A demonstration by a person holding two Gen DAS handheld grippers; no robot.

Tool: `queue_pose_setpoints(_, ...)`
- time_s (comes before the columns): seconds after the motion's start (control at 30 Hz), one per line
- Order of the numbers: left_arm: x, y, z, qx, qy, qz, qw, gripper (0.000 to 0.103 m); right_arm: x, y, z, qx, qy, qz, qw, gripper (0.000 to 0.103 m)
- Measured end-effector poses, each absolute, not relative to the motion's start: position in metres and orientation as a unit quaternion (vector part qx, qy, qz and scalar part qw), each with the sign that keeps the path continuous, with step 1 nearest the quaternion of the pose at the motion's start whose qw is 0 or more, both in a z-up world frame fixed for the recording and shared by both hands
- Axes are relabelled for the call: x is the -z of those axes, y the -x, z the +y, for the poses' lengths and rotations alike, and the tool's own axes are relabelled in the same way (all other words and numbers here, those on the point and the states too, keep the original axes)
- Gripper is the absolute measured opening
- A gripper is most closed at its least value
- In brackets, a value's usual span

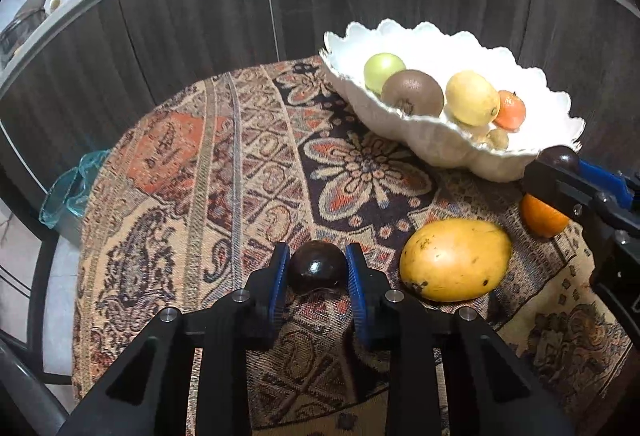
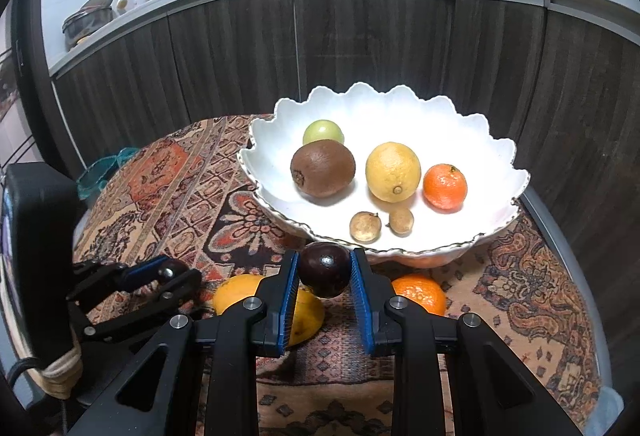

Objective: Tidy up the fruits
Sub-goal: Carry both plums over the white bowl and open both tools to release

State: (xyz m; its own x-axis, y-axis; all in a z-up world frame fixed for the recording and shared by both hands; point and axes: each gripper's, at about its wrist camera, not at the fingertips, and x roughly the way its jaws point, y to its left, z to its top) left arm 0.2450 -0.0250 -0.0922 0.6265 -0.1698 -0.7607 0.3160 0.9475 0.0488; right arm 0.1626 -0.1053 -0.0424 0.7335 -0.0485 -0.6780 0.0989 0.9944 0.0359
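Patterned table carrying a scalloped white bowl, ahead of the right tool. Mango, just right of the left tool, long axis lying left to right across the tool's line. Each tool pinches a dark round fruit: the left tool's fruit low over the table, the right tool's fruit at the bowl's near rim.
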Motion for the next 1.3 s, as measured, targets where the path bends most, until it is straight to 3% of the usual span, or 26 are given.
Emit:
queue_pose_setpoints(0.87, 0.021, -0.255, -0.08, 0.171, -0.089, 0.34, 0.92, 0.029, -0.005, -0.161, -0.168, 0.071, -0.043, 0.313, 0.946, 0.027)
queue_pose_setpoints(1.3, 0.024, -0.293, -0.113, 0.184, -0.088, 0.343, 0.917, 0.029, -0.004, -0.195, -0.201, 0.084, -0.039, 0.313, 0.945, 0.027)
